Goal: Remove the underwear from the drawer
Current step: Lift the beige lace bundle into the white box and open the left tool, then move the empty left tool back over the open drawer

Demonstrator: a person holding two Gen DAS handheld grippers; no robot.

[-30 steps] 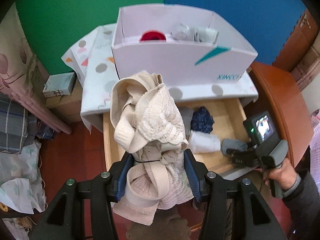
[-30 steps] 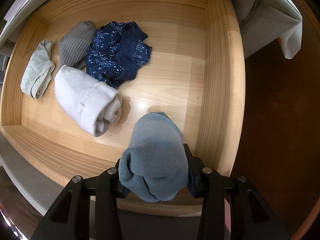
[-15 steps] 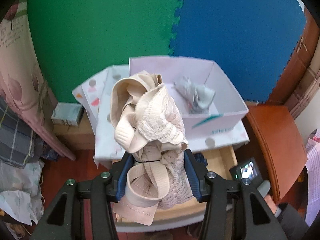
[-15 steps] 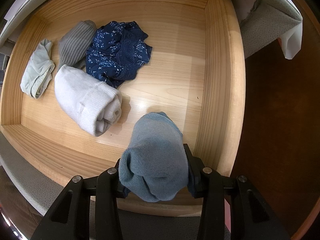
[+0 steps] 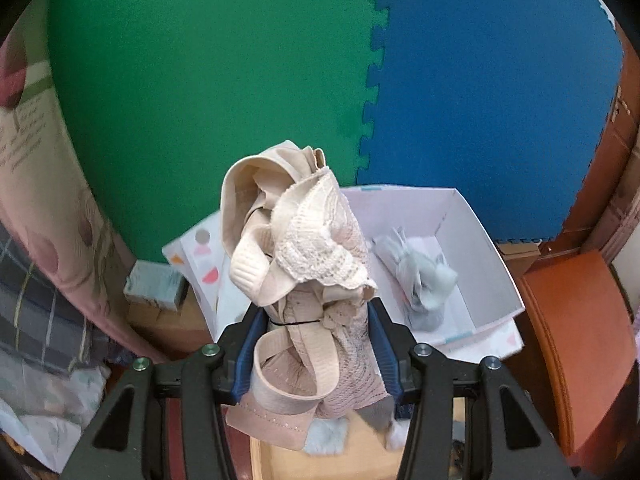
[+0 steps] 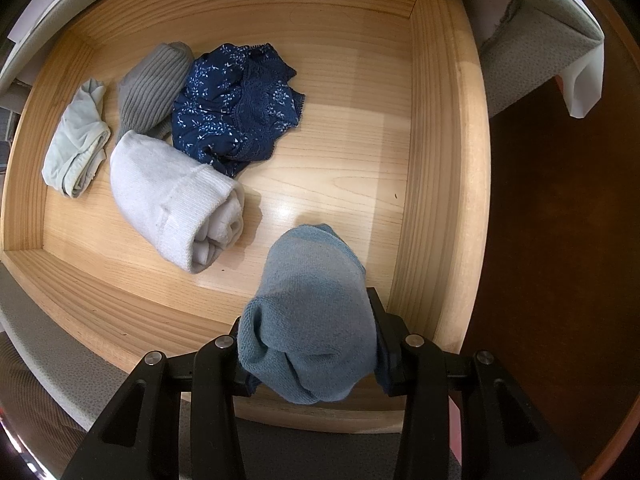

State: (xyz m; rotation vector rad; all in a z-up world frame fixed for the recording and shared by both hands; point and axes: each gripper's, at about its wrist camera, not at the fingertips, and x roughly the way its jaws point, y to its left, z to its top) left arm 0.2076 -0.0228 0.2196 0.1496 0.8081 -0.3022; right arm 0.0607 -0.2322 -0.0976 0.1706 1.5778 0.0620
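The wooden drawer (image 6: 440,160) carries four bundles on its pale floor. By the left wall lies a pale green folded piece (image 6: 76,140). Beside it a grey ribbed roll (image 6: 152,88) touches navy floral lace underwear (image 6: 236,108), which sits nearer the back wall. A white rolled sock (image 6: 176,196) lies in front of them, toward the front edge.

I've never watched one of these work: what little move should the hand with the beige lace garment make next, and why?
Probably carry the beige garment forward over the white box and let go: the left gripper grips it, raised just short of the box, where a pale garment already lies.
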